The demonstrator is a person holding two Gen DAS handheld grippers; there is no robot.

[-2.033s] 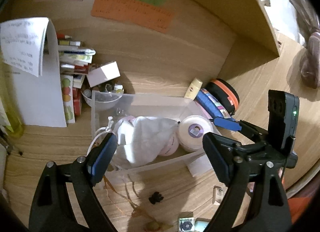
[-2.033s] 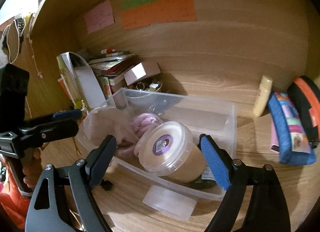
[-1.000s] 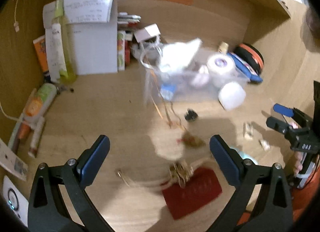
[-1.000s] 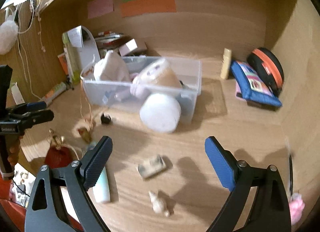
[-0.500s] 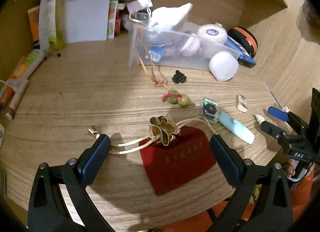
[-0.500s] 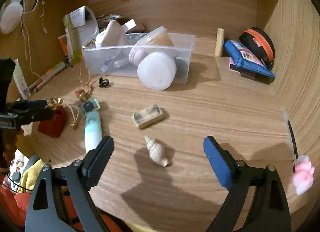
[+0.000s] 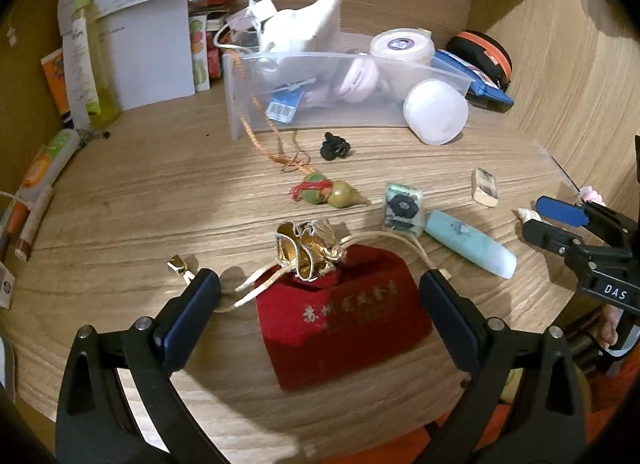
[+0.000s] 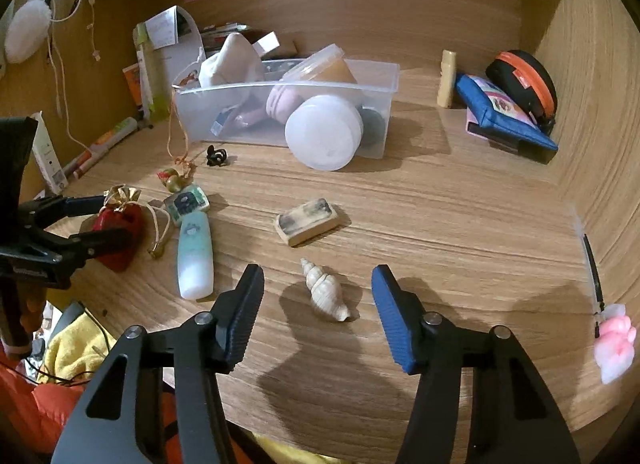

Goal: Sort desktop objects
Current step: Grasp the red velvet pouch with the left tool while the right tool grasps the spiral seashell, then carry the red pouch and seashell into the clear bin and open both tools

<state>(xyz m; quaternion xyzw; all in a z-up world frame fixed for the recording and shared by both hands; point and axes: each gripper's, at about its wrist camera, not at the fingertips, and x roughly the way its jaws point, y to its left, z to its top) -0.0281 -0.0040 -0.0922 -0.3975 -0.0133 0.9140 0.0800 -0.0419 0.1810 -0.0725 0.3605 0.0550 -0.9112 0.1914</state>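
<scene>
Cream-white and ridged, a small spiral seashell (image 8: 325, 291) lies on the wood-grain counter (image 8: 460, 215) directly between the blue pads of the right tongs (image 8: 318, 300), whose jaws have just been closing yet remain clear of it on both sides. The left tongs (image 7: 320, 304) stand spread wide over a red velvet drawstring pouch with a gold ruffled mouth (image 7: 340, 312), touching nothing. Both pickups seem to be in their approach; the next move for the right would be to finish the squeeze across the shell's thick middle, since its taper could let it squirt out.

A likely destination, the clear plastic bin (image 8: 384, 111), sits well apart at the back, already crowded with a white cloth bag and tubs. A white round jar (image 8: 324, 131) lies on its side against the bin's front wall, partly blocking that edge. Near the shell lie a pale wooden block (image 8: 308, 220) and a mint-green tube (image 8: 195, 256); the pouch's cream cords (image 7: 256, 288) trail under the left pad and might snag.
</scene>
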